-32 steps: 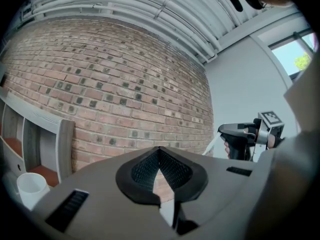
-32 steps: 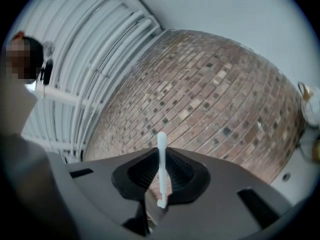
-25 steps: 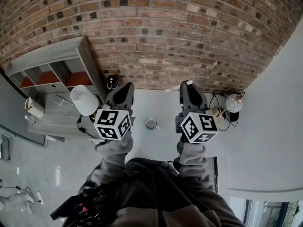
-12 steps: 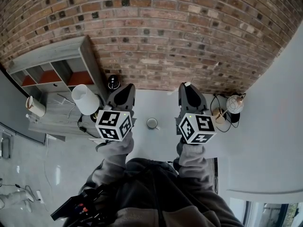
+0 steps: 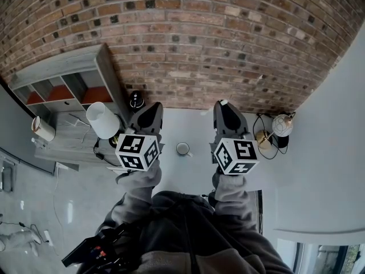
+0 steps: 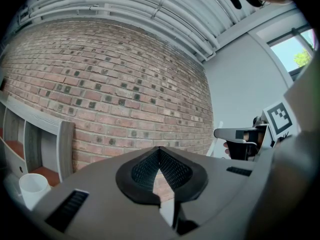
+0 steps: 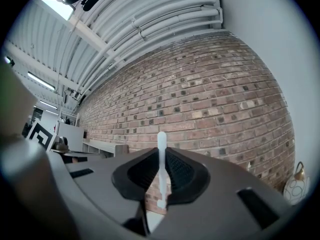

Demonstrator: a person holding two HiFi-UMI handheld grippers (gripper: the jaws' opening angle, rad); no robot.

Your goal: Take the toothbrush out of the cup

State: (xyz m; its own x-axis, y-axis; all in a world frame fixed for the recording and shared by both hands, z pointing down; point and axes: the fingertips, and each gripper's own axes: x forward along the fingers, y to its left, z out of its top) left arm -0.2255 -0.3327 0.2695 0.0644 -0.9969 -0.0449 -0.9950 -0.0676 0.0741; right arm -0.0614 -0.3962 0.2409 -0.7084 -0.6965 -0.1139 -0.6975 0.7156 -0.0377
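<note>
- Right gripper view shows the toothbrush [image 7: 161, 138], a thin white stick, standing upright between the pads of the right claw [image 7: 161, 156], which is closed on it. It is out of the cup and held up in front of the brick wall [image 7: 210, 104].
- The pinch is on a slim, smooth handle, so a roll of the wrist or a slackened squeeze would probably let it swivel or slide down through the pads.
- Head view puts the cup [image 5: 182, 148] on the white surface [image 5: 188, 124], lower down and to the left of the right claw. A dropped brush could strike the cup's rim, tip the cup, or skid off the surface.
- The left claw [image 6: 159, 153] is closed on nothing and level, to the left of the cup. It is too far to steady the cup, and a careless swing could knock it.
- Further out, a lamp [image 5: 102, 120] on the left and a round ornament [image 5: 281, 124] on the right crowd any wide sweep.
</note>
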